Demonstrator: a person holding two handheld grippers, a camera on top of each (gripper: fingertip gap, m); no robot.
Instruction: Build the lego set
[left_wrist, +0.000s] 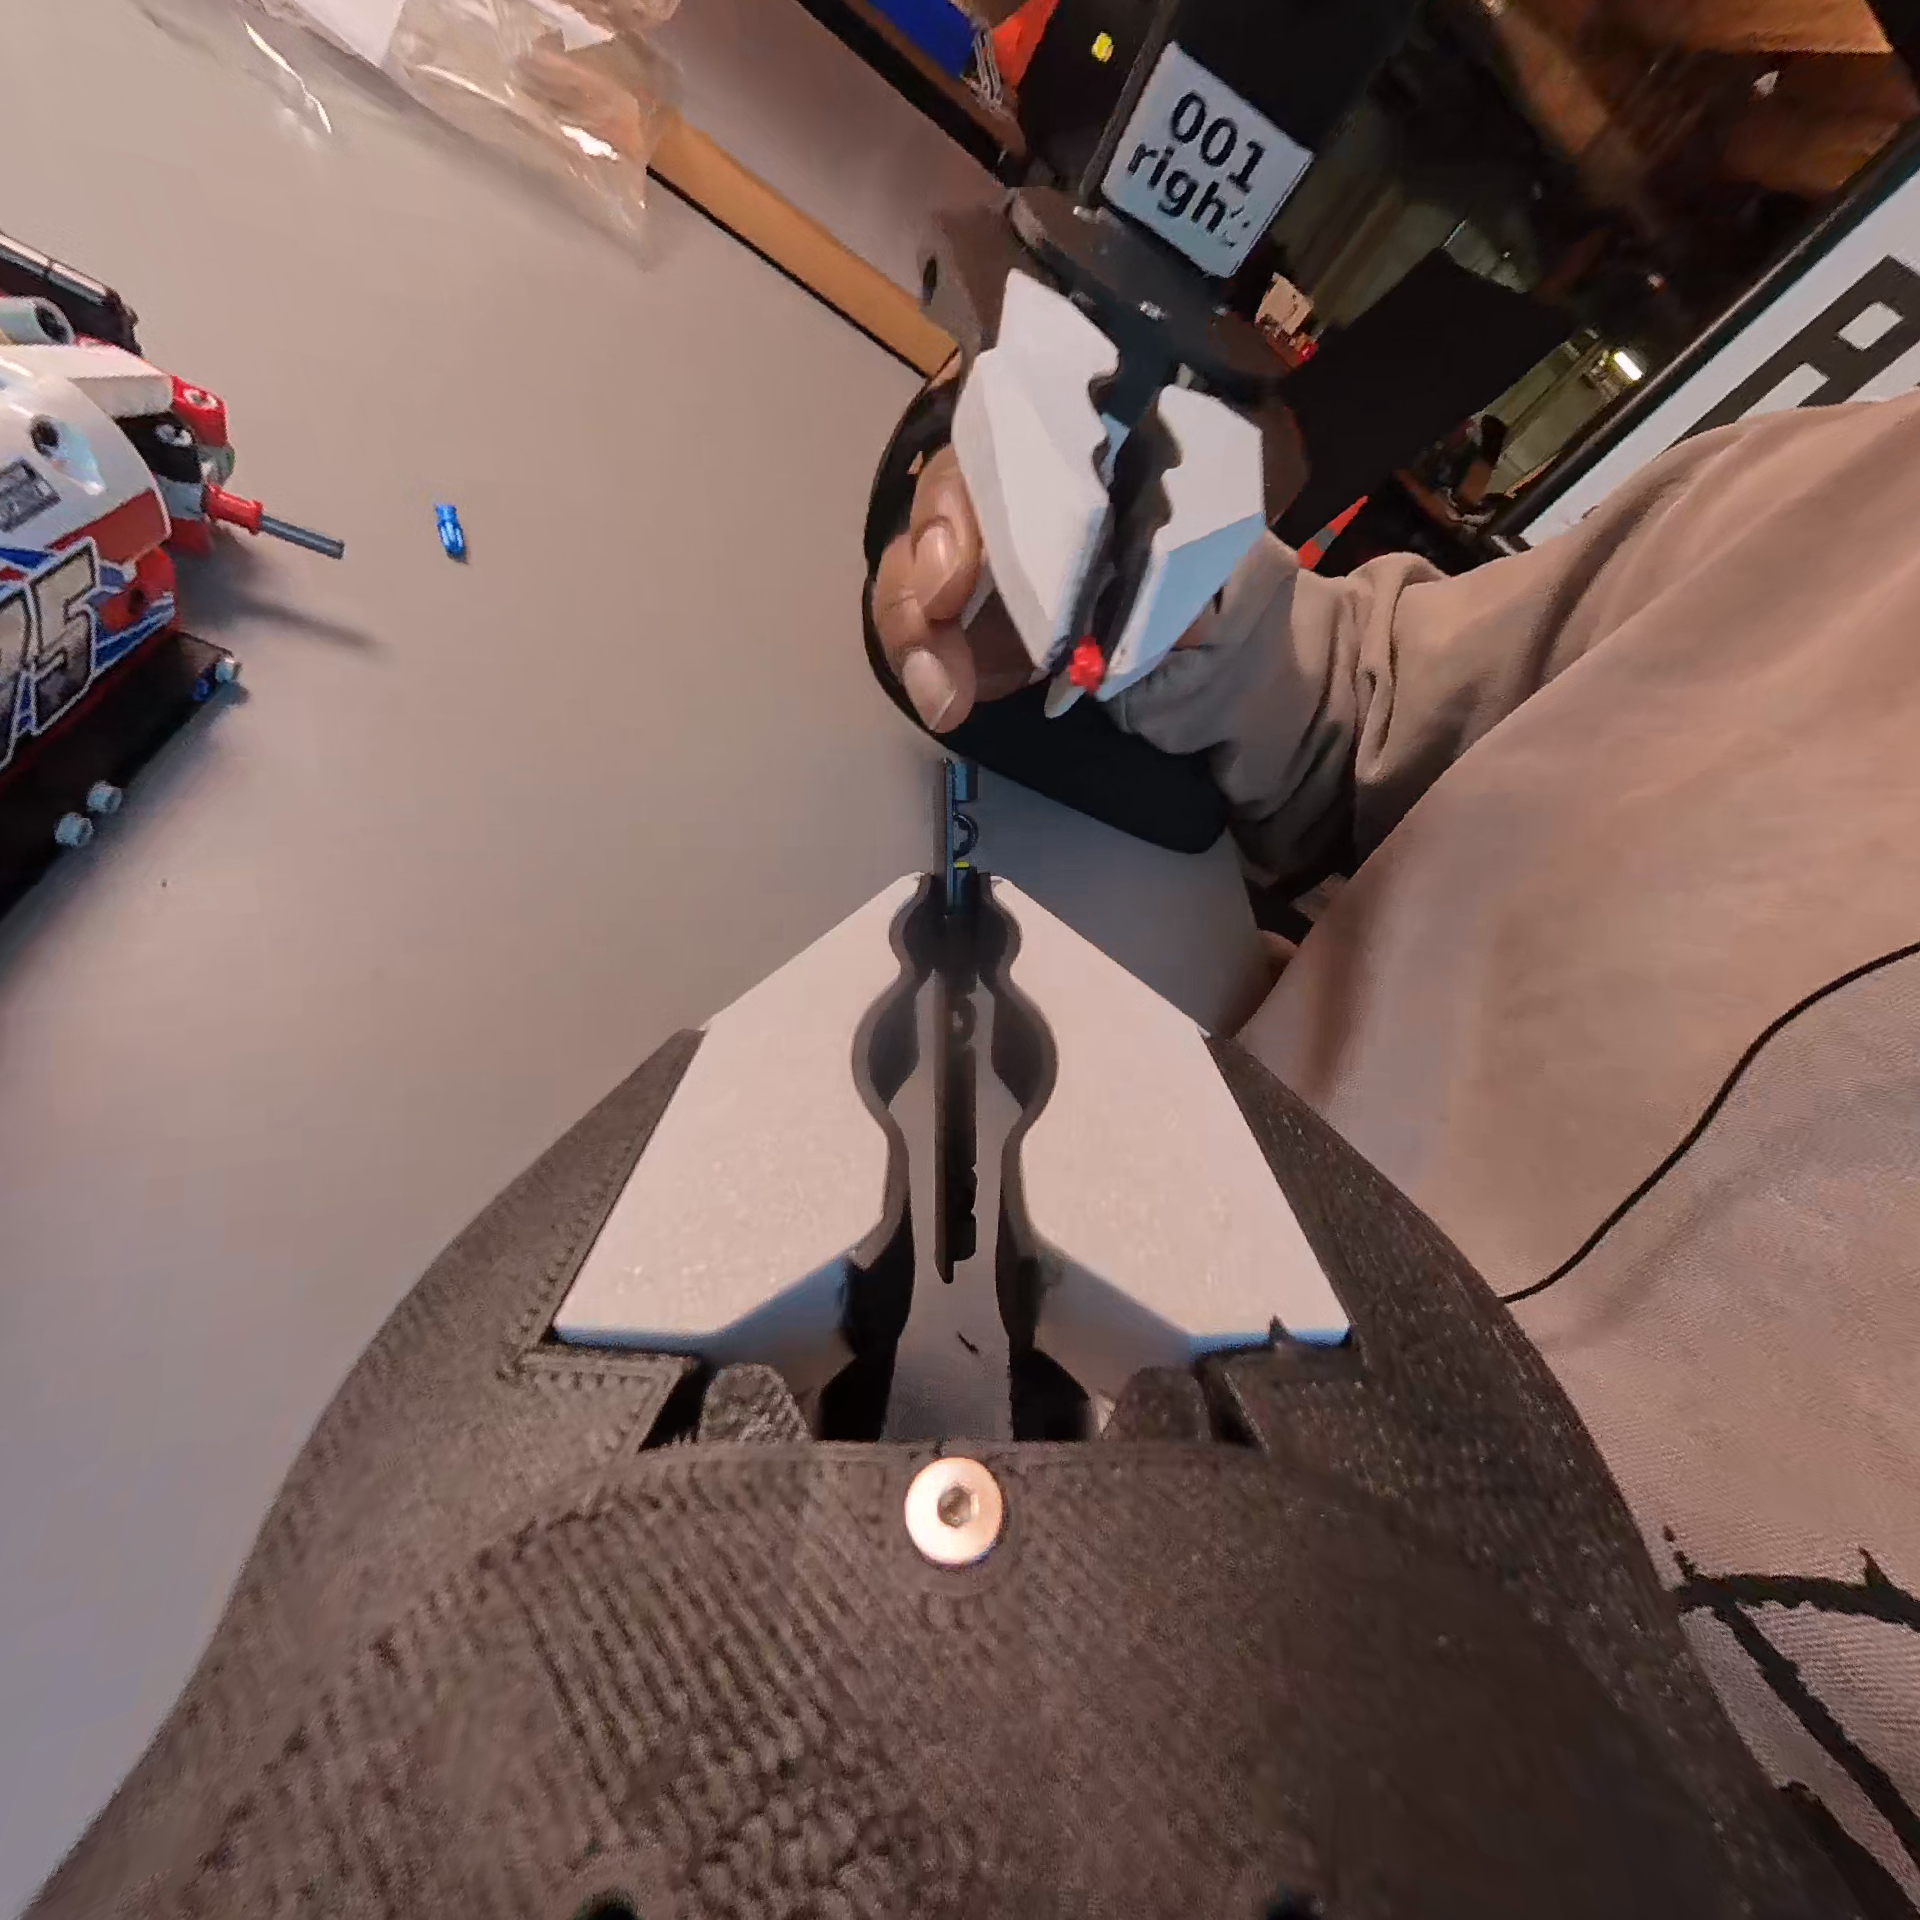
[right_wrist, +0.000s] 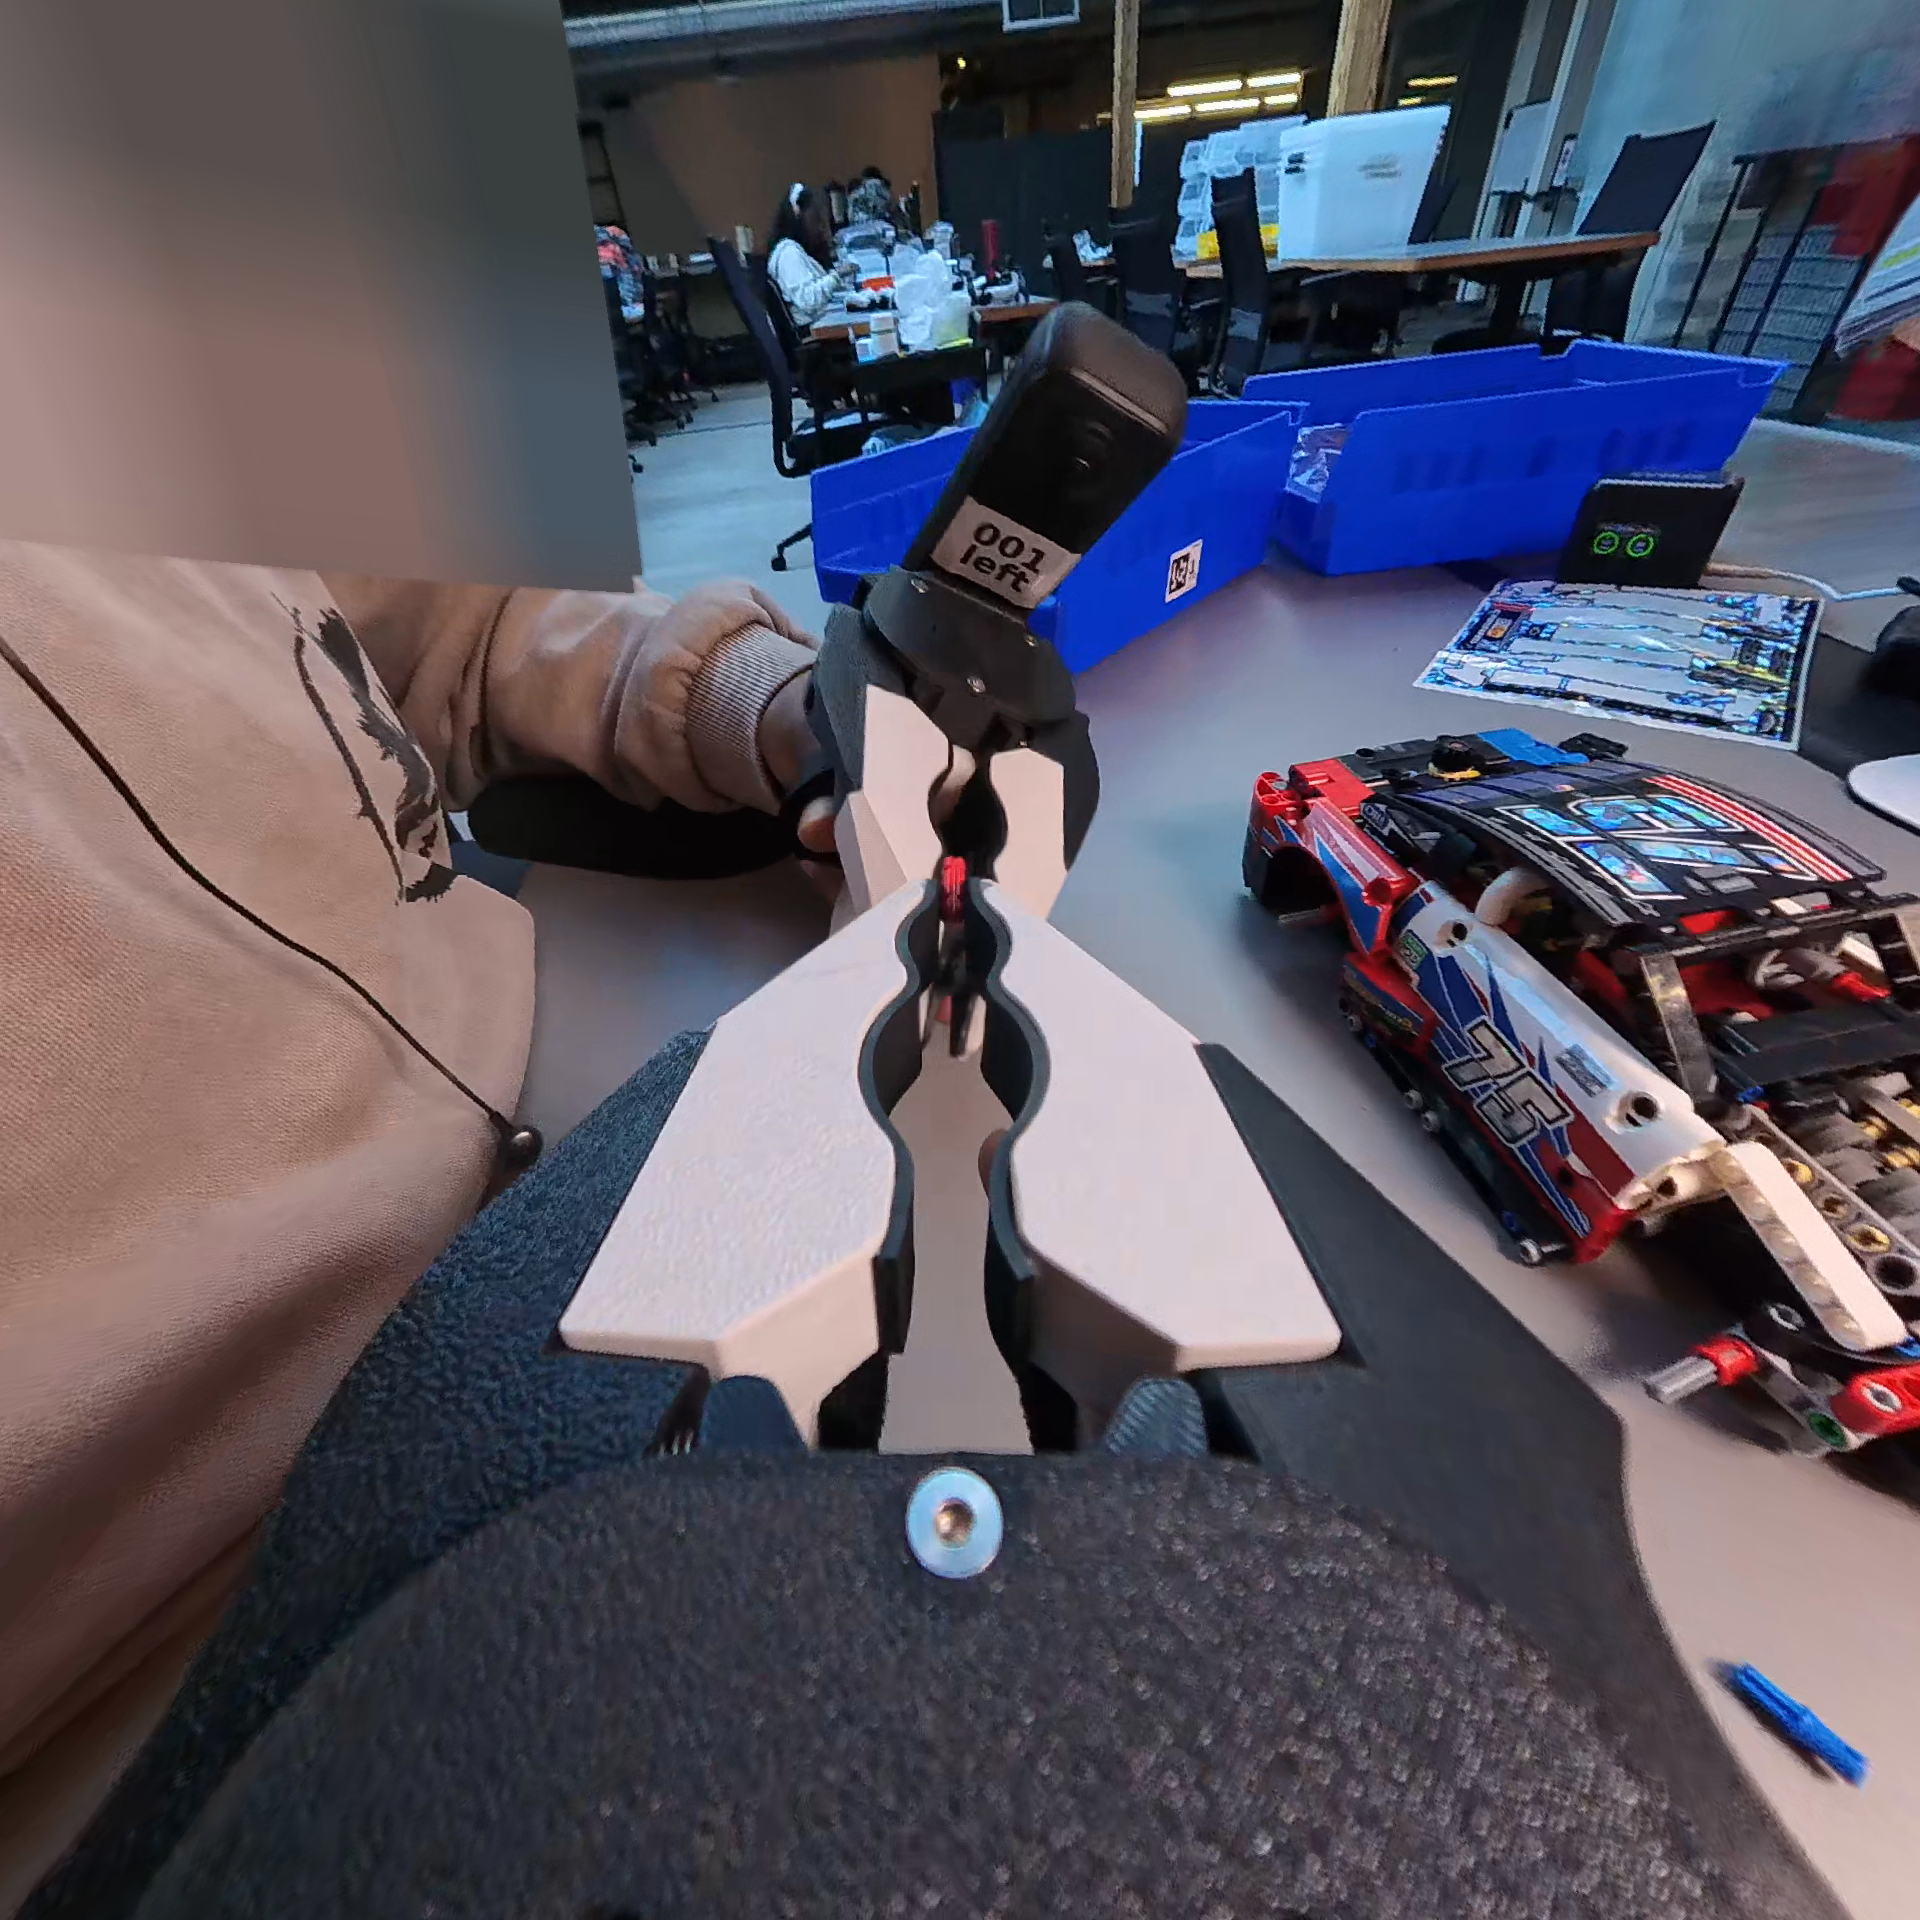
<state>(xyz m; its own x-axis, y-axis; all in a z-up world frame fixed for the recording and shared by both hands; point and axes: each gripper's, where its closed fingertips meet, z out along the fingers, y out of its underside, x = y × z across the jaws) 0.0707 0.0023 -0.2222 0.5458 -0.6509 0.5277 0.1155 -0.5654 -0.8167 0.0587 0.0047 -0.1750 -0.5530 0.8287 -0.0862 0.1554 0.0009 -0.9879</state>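
Both tools are up off the grey tabletop (right_wrist: 1195, 727) and pointed tip to tip in front of the person's beige hoodie. The left tool (left_wrist: 957, 883) is clenched on a thin black lego beam (left_wrist: 954, 821) that pokes out past its tips. You only see it edge-on in the left wrist view; in the right wrist view that same tool (right_wrist: 940, 883) is farther off and the beam is pretty much hidden behind the other tool. The right tool (right_wrist: 961, 894) is pinched shut on a small red lego piece (right_wrist: 951, 883). From the left wrist view that tool (left_wrist: 1086, 665) shows the red piece (left_wrist: 1085, 661) right at its tips, with the person's fingers wrapped around the handle behind it.

The lego race car (right_wrist: 1558, 987), a red, white and blue body with a black roof, sits on the tabletop off to the right of the right tool. The left wrist view only catches one end of it (left_wrist: 83, 582) at the left edge, with a red and grey axle sticking out. A loose blue pin (left_wrist: 448, 530) lies near that end, also visible blurred in the right wrist view (right_wrist: 1792, 1735).

Only the right wrist view shows the blue bins (right_wrist: 1455, 457) and sticker sheet (right_wrist: 1621, 655) behind the car. Only the left view has the clear plastic bag (left_wrist: 499, 94)
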